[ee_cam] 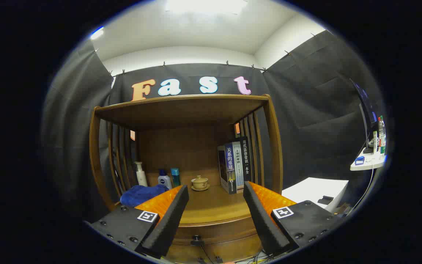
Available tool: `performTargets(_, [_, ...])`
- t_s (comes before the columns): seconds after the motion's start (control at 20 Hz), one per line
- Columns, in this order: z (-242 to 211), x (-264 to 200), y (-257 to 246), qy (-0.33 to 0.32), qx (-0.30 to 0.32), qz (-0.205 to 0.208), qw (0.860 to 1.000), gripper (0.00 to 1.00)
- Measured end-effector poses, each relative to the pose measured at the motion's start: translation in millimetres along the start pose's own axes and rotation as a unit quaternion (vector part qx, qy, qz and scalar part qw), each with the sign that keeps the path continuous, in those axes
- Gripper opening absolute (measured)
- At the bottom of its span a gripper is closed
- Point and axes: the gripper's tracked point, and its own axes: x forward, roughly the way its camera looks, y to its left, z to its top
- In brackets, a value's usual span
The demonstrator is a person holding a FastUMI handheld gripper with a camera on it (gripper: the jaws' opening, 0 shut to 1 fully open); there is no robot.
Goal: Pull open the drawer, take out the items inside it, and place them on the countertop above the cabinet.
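Observation:
A wooden cabinet stands straight ahead of my gripper [215,191], whose fingers are spread wide apart with nothing between them. Its countertop [211,207] lies between and just beyond the fingertips. Below the countertop's front edge is the drawer front [214,234], shut, with a small dark knob [196,240] low between the fingers. What is inside the drawer is hidden.
On the countertop stand a white pump bottle [140,174], two small bottles [169,178], a lidded tea bowl on a saucer [200,182], upright books [234,165] and a blue cloth [141,194]. A shelf roof [181,106] and slatted sides enclose it. A white table [315,189] stands to the right.

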Motion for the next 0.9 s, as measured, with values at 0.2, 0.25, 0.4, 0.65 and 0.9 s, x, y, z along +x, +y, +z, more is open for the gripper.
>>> performTargets(0.2, [1, -1, 2, -0.006, -0.001, 0.004, 1.0, 0.98])
performTargets(0.25, [0, -1, 3, -0.005, 0.0, 0.006, 1.0, 0.98])
performTargets(0.4, [-3, -1, 4, -0.002, 0.002, 0.009, 1.0, 0.98])
performTargets(0.65, [0, -2, 7, -0.006, -0.001, 0.014, 1.0, 0.98])
performTargets(0.9, [2, -4, 11, -0.022, -0.02, 0.024, 0.999, 0.98])
